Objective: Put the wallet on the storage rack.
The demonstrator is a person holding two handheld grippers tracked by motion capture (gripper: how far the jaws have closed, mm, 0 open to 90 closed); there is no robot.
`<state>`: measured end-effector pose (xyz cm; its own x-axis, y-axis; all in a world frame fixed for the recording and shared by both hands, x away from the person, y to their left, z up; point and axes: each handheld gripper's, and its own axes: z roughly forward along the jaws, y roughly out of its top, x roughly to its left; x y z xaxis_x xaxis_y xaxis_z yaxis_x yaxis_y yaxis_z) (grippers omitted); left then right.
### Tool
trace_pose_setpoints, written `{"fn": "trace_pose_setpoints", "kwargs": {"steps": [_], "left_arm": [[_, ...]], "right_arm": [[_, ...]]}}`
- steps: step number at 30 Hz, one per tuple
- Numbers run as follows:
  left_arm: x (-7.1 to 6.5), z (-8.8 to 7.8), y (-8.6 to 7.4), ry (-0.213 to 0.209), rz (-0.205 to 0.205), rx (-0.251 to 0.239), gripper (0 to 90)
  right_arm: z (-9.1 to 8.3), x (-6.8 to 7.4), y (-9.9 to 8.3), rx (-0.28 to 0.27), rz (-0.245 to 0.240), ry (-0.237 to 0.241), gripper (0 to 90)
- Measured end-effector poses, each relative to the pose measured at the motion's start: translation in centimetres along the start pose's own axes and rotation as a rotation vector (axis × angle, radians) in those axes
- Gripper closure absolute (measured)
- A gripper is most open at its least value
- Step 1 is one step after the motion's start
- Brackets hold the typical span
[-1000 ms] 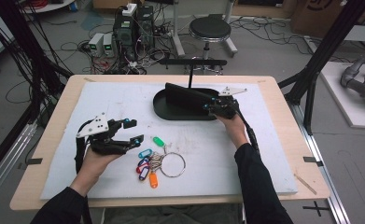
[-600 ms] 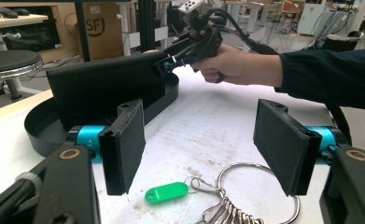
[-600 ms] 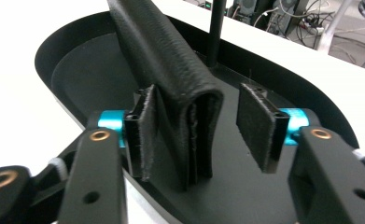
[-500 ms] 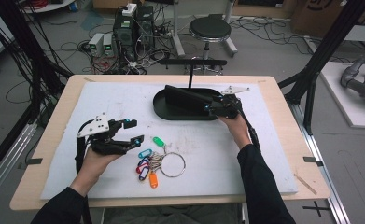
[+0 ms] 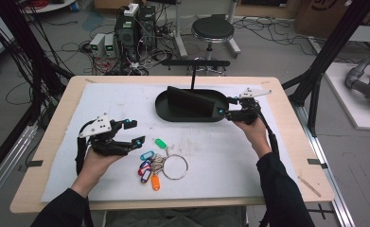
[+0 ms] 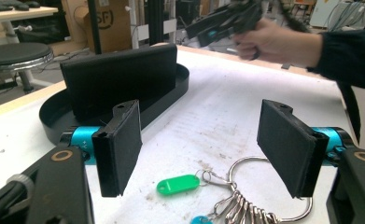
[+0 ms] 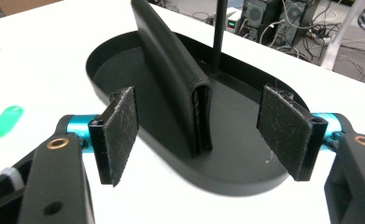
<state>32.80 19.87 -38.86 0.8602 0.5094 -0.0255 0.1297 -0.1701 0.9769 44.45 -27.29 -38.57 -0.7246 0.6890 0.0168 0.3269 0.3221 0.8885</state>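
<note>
A black wallet (image 5: 189, 101) (image 7: 171, 70) stands on its edge in a black oval tray (image 5: 166, 113) (image 7: 245, 179). My right gripper (image 5: 223, 111) (image 7: 203, 126) is at the tray's right end. Its jaws have just been opening and now stand open, with the wallet's near end between the pads, untouched. A key ring (image 5: 175, 166) (image 6: 245, 163) with coloured tags lies on the white mat, its green tag (image 5: 161, 143) (image 6: 178, 185) nearest the tray. My left gripper (image 5: 134, 133) (image 6: 203, 149) hovers just left of the keys. Its jaws have opened a little further, and nothing is between them.
A thin black post (image 5: 192, 78) (image 7: 219, 32) rises from the back of the tray. The white mat (image 5: 102, 94) covers most of the wooden table (image 5: 291, 123). A stool (image 5: 213, 29), computers and cables are on the floor beyond the table's far edge.
My right gripper has let go of the wallet, opened its jaws and drawn back to the right and up. The wallet stays upright in the tray. The left hand has kept still.
</note>
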Motion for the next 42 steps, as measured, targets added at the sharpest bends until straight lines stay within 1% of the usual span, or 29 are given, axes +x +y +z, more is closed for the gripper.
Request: {"fn": "trace_pose_setpoints", "kwargs": {"steps": [4,6,7,8,11,14,17,18,19,22,27,28,29,31,33,35,36,38,42], "left_arm": [[0.2,-0.2,-0.1,0.012,-0.001,0.009,30.0],[0.2,-0.2,-0.1,0.014,0.001,0.012,30.0],[0.2,-0.2,-0.2,0.018,-0.004,0.01,30.0],[0.3,-0.3,-0.2,0.023,-0.003,0.013,30.0],[0.4,-0.4,-0.5,0.03,-0.011,0.016,30.0],[0.5,-0.4,-0.7,0.035,-0.011,0.029,30.0],[0.6,-0.3,-0.9,0.035,-0.012,0.037,30.0],[0.6,-0.3,-0.9,0.035,-0.012,0.037,30.0],[0.6,-0.4,-1.0,0.034,-0.009,0.041,30.0],[0.6,-0.5,-1.1,0.042,-0.01,0.037,30.0],[0.7,-0.7,-1.1,0.055,-0.004,0.04,29.8],[0.7,-0.7,-1.1,0.067,-0.002,0.037,29.3],[0.7,-0.7,-1.1,0.075,-0.005,0.038,29.2],[0.7,-0.8,-1.2,0.081,-0.004,0.041,28.6],[0.7,-0.8,-1.2,0.09,-0.006,0.043,28.5],[0.6,-0.8,-1.2,0.09,-0.001,0.046,28.5],[0.6,-0.8,-1.2,0.09,-0.001,0.046,28.5],[0.5,-0.7,-1.2,0.089,0.001,0.049,28.5],[0.6,-0.5,-1.2,0.077,-0.001,0.04,28.5]], "right_arm": [[-2.2,0.4,-0.6,-0.023,-0.018,0.001,29.0],[-3.3,0.6,-1.0,-0.044,-0.013,-0.003,29.1],[-3.3,0.6,-1.0,-0.044,-0.013,-0.003,29.1],[-4.3,0.8,-1.5,-0.068,-0.006,-0.001,29.2],[-5.6,0.8,-2.1,-0.085,0.01,-0.007,29.3],[-6.5,0.7,-2.7,-0.105,0.028,-0.01,29.4],[-7.5,0.6,-3.3,-0.116,0.059,-0.015,29.5],[-7.5,0.6,-3.3,-0.116,0.059,-0.015,29.5],[-8.0,0.6,-3.7,-0.131,0.062,-0.023,29.5],[-8.9,0.8,-4.4,-0.152,0.069,-0.036,29.4],[-9.7,1.0,-5.2,-0.17,0.069,-0.055,28.9],[-10.2,1.2,-5.8,-0.192,0.06,-0.07,27.2],[-10.3,1.2,-6.0,-0.196,0.058,-0.074,26.9],[-10.5,1.2,-6.5,-0.198,0.066,-0.083,26.4],[-10.5,1.1,-7.0,-0.188,0.077,-0.096,26.1],[-10.4,1.0,-7.4,-0.179,0.095,-0.105,25.6],[-10.4,1.0,-7.4,-0.179,0.095,-0.105,25.6],[-10.5,1.0,-7.5,-0.167,0.12,-0.107,25.6],[-10.8,1.4,-7.2,-0.192,0.119,-0.107,25.5]]}}
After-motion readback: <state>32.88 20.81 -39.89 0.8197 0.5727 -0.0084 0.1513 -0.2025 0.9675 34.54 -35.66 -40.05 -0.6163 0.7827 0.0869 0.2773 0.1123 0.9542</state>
